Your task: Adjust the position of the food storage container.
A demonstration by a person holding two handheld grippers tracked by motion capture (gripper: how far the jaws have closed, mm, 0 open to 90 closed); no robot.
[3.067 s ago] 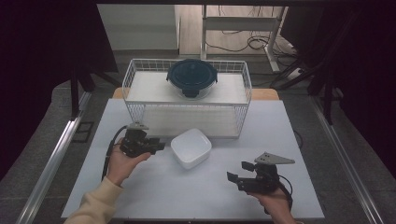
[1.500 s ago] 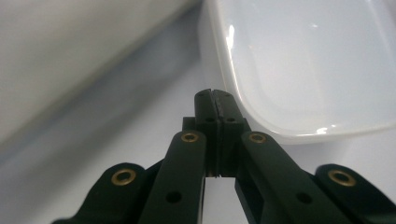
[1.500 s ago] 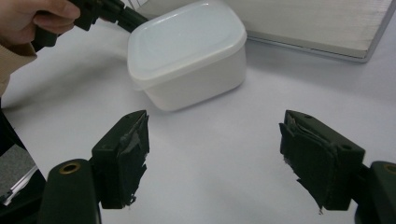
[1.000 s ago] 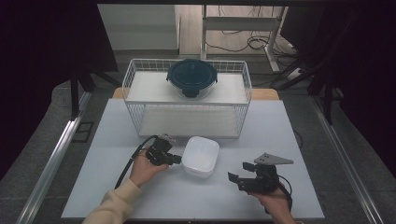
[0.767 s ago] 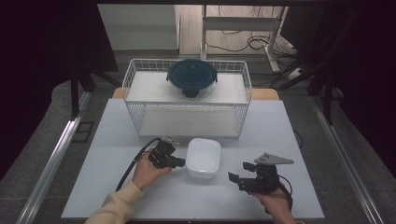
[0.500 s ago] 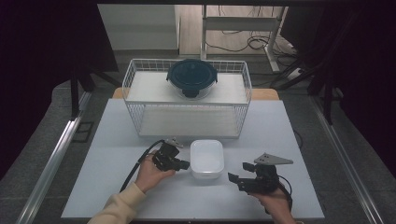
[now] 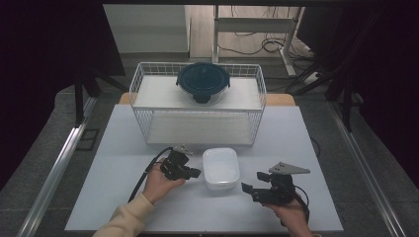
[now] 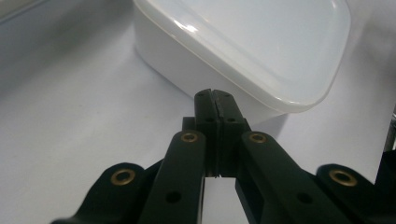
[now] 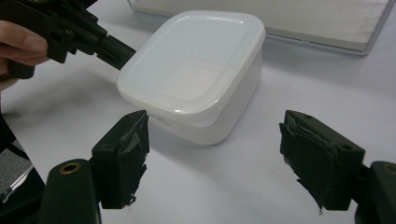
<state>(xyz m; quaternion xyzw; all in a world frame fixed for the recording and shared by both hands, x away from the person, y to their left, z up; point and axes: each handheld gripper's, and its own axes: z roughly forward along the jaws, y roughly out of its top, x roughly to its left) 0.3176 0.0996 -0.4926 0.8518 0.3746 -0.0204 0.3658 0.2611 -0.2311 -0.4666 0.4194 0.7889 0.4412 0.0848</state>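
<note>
Whereas the white lidded box (image 7: 221, 168) sat further left on the bench (image 7: 113, 163) moments ago, it now lies mid-bench, pushed rightward by the left gripper (image 7: 193, 173), probably a handover. Left gripper view: closed jaws, holding nothing, press their tips against the box wall (image 8: 187, 74). Right gripper view: the right gripper (image 9: 212, 158) stands wide open and empty, the box (image 9: 196, 70) just beyond its jaws, untouched.

The left gripper (image 7: 195, 173), jaws pressed together, points right, while the right gripper (image 7: 245, 187) rests wide apart, pointing left.
</note>
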